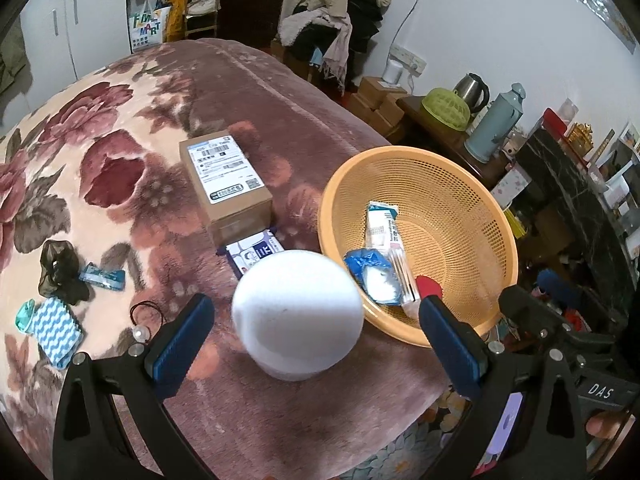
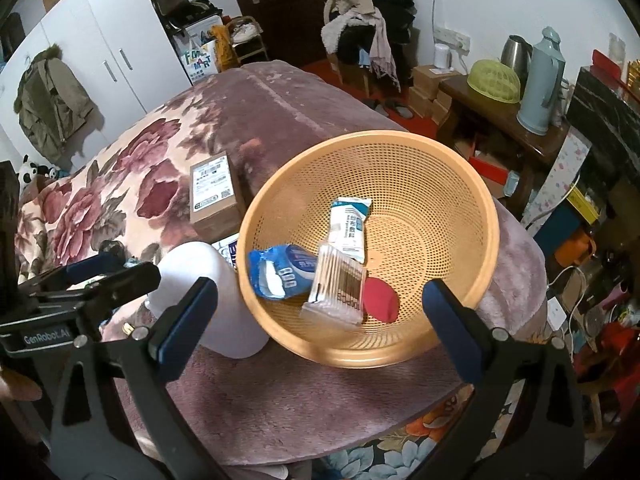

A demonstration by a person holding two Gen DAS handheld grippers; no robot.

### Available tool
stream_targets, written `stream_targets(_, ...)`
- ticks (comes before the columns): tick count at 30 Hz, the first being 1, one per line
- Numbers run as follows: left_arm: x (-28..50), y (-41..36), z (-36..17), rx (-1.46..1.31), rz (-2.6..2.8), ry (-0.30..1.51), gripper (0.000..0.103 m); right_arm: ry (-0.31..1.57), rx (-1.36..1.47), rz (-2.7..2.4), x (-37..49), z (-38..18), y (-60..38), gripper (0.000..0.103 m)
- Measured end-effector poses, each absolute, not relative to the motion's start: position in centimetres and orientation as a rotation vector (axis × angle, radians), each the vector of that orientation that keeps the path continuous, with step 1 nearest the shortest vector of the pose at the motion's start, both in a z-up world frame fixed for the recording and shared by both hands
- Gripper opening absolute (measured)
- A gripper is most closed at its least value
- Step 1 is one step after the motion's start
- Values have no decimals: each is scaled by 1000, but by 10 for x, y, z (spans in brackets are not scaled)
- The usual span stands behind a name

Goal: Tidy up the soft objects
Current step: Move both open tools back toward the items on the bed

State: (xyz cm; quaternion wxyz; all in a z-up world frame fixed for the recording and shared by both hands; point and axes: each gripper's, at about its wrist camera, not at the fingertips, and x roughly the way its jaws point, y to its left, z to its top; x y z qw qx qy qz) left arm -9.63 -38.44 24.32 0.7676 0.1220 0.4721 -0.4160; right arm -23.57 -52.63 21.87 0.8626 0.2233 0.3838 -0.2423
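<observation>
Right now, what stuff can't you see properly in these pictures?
- Purple-white packet, left wrist view: partly hidden behind the white roll and the cardboard box.
- Red round thing in the orange basket, right wrist view: partly under the cotton swab pack.
- Box label: print too small.

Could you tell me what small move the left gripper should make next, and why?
Probably close the left gripper on the white foam cylinder. Its jaws are open with the cylinder standing between them on the blanket, beside the orange basket that already holds other packets. The right gripper is open over the basket.
</observation>
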Motion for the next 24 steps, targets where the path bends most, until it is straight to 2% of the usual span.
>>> stream_targets(24, -61, -317, 240, 186, -836, 1034, 102, 839, 363, -444, -192, 226, -473, 103)
